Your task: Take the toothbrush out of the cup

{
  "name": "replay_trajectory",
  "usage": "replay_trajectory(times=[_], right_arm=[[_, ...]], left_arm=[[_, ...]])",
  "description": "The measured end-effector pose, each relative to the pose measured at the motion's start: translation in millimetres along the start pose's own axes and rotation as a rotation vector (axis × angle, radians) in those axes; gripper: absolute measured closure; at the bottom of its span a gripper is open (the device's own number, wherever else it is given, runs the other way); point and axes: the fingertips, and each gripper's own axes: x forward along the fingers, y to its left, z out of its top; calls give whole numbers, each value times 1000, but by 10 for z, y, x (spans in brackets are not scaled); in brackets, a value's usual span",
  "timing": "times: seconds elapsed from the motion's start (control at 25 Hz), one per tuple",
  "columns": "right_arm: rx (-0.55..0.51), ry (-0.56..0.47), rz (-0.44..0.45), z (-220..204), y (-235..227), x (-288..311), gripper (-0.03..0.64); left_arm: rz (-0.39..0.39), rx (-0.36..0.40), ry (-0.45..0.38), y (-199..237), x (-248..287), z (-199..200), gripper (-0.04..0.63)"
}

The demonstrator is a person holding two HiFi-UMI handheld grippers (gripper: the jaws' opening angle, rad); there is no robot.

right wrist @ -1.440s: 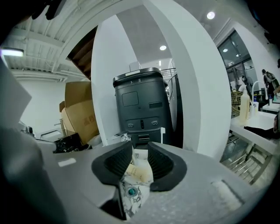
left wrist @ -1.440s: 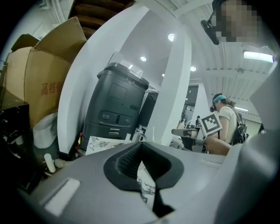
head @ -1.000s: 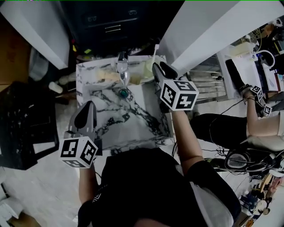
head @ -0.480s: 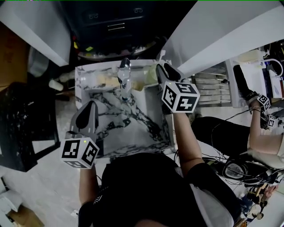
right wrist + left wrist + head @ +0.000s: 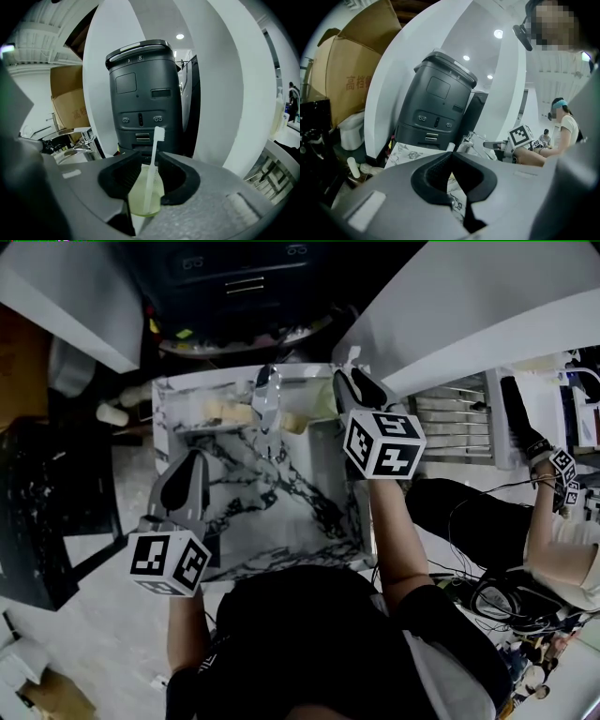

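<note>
A marble-veined sink [image 5: 281,512] fills the middle of the head view, its tap [image 5: 266,395] at the upper edge. White curved panels and a dark machine [image 5: 140,93] rise behind it.

The cup [image 5: 139,199], pale yellow-green, stands at the sink's upper right corner. The toothbrush [image 5: 152,176] is upright in it, bristles at the top, not yet lifted.

The right gripper [image 5: 150,157] points straight at it. Its jaws stand a narrow way apart, with the white handle showing in the gap just above the cup's rim. I see no clamp on it yet. The left gripper [image 5: 451,153] hangs at the lower left of the head view, over the sink's near side. Its tips are closed together on nothing.

The step in hand looks like the grasp. To do it well, I would bring the right jaws forward until the handle sits squarely between the pads. Close above the rim so the cup is not pinched. Then lift straight up along the handle, so the brush does not lever the light cup over. The left gripper could steady the cup if it starts to tip.

Writing: red Chinese characters on the cardboard box [image 5: 356,75] at upper left of the left gripper view, beginning "高档". An "8" is on the machine's lid. Black square markers cover both gripper cubes.
</note>
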Motion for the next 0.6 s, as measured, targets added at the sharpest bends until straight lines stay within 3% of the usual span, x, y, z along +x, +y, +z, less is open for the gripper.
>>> replay_trajectory(times=[0.44,0.6], right_arm=[[-53,33,-25,-55,-10,87,506],[-94,41,-40,-66,-20,95,546]], left_arm=[[-16,-21,26,41,99,-86,580],[-19,-22,32,48,99,-119,580]])
